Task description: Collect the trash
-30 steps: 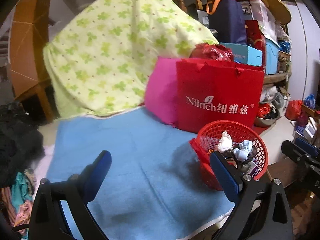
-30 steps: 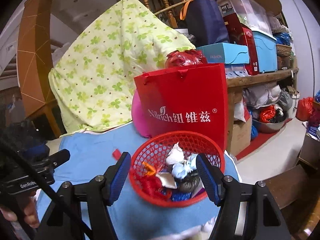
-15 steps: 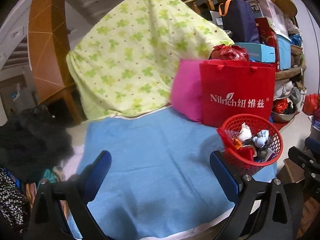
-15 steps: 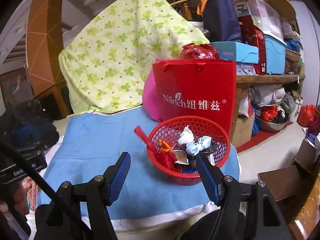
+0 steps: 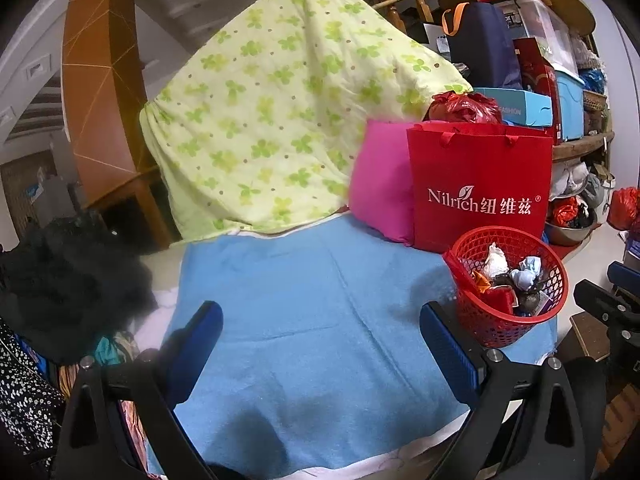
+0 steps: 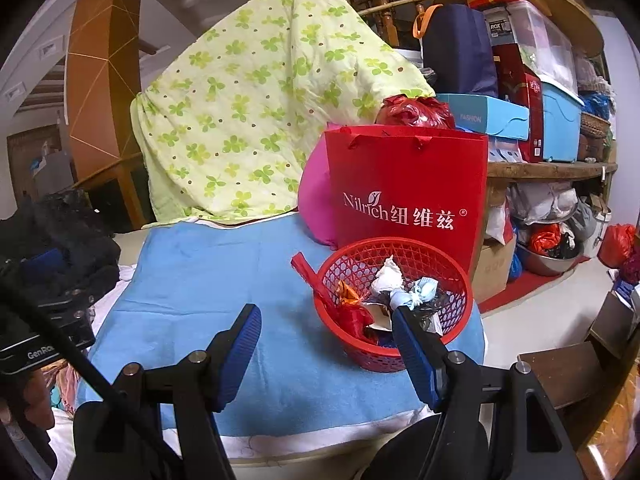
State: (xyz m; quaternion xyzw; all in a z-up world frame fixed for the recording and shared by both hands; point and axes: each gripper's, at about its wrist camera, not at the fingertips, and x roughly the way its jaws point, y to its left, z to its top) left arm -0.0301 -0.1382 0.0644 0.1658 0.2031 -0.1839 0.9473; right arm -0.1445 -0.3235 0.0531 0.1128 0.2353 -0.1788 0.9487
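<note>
A: Trash (image 6: 394, 300) sits heaped in the red basket (image 6: 448, 276) at the right edge of the blue towel (image 6: 224, 276), just in front of the red paper bag (image 6: 404, 188). A red wrapper (image 6: 306, 270) hangs over the basket's left rim.

B: And the grippers?

A: The right gripper (image 6: 326, 346) is wide apart and empty; so is the left gripper (image 5: 320, 344), over bare towel. No loose pieces show on the towel.

B: Then I'd judge collecting is nearly done. Tuck that wrapper in gently, pinching its free end, without tipping the basket off the edge.
</note>
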